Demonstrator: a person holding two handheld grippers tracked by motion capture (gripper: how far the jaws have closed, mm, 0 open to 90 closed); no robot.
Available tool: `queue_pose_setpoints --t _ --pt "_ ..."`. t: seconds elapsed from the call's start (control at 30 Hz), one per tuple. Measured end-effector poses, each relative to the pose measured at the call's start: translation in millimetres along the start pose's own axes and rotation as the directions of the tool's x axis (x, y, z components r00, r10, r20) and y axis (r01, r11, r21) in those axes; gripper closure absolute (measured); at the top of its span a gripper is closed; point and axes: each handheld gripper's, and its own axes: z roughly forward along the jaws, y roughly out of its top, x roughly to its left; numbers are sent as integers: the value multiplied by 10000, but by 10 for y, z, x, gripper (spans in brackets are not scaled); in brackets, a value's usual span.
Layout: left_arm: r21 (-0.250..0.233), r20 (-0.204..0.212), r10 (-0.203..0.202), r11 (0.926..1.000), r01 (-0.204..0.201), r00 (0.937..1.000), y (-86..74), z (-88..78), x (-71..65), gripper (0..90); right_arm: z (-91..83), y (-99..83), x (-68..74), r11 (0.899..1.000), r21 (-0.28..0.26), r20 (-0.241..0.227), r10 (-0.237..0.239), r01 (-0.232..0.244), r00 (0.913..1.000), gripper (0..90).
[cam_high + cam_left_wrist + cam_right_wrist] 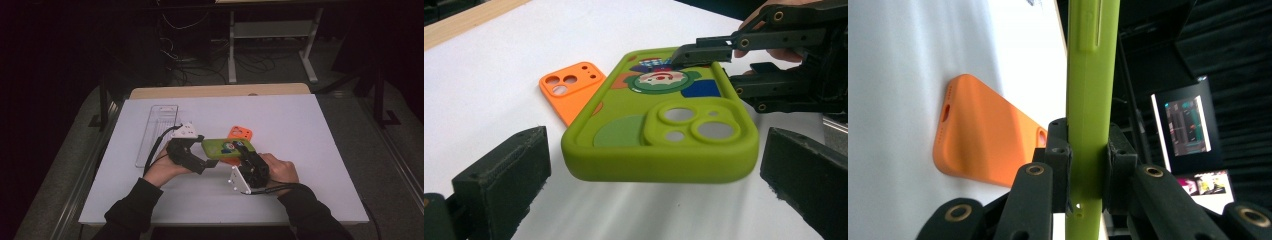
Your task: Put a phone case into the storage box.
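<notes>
A green phone case (227, 147) with a cartoon print and camera cut-outs hangs level just above the white table (300, 150). My right gripper (247, 152) is shut on its near long edge; in the right gripper view the pads (1058, 160) press both faces of the green case (1090, 100). My left gripper (656, 185) is open. Its fingers (506, 180) flank the camera end of the green case (659, 135), with a gap on each side. An orange phone case (240, 133) lies flat on the table behind it.
A clear plastic tray (156, 132) lies lengthwise at the table's left. Beyond the far wooden edge are desk legs and cables on a dark floor. A lit screen (1188, 125) shows in the right gripper view.
</notes>
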Motion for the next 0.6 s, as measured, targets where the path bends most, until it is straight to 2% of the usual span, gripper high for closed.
queue_pose_setpoints --t 0.07,0.13,0.17,0.23,0.27,0.3,0.33,0.37,0.4,0.43,0.47,0.53,0.57,0.6 --pt "-18 14 -37 10000 37 10000 -2 2 0 0 3 2 -9 9987 -51 -147 497 -498 9987 759" --pt "-136 7 -186 9997 186 9998 -4 11 -9 0 -1 1 -17 9981 -13 -197 624 -624 9979 759" --pt "-31 -28 -60 10000 60 10000 -3 2 2 0 -9 -9 -44 9935 61 -356 1136 -1134 9929 759" --pt "-66 -32 -159 9999 159 9999 -5 2 -3 0 -6 -17 -58 9914 66 -382 1308 -1306 9907 759" --pt "-58 -33 -282 9996 281 9996 -6 1 -8 0 -2 -30 -87 9862 87 -493 1658 -1655 9849 759" --pt "-59 -25 -276 9996 276 9996 -6 -1 -5 0 -3 -34 -103 9834 94 -553 1814 -1811 9819 759" --pt "-59 -25 -276 9996 276 9996 -6 -1 -5 0 -3 -34 -103 9834 94 -553 1814 -1811 9819 759" --pt "-55 -15 -311 9995 311 9995 -7 -3 -5 0 -7 -35 -120 9732 226 -725 2299 -2288 9705 759" --pt "-63 -20 -341 9994 341 9994 -7 -3 -7 0 -7 -35 -120 9732 226 -725 2299 -2288 9705 759" --pt "-82 -36 -328 9994 328 9995 -6 -2 -7 0 -16 -34 -135 9583 337 -849 2856 -2837 9546 759" --pt "-125 -44 -386 9992 385 9992 -6 1 -13 0 -16 -34 -135 9583 337 -849 2856 -2837 9546 759" --pt "-158 -55 -247 9996 246 9997 -4 4 -7 0 -8 -41 -149 9399 363 -1014 3415 -3395 9344 759" --pt "-142 -68 -184 9997 183 9998 -5 7 -3 0 -2 -46 -156 9213 500 -1183 3888 -3856 9137 759" --pt "-125 -55 -112 9999 111 9999 -5 9 3 0 3 -50 -165 9174 557 -1252 3980 -3941 9088 759"
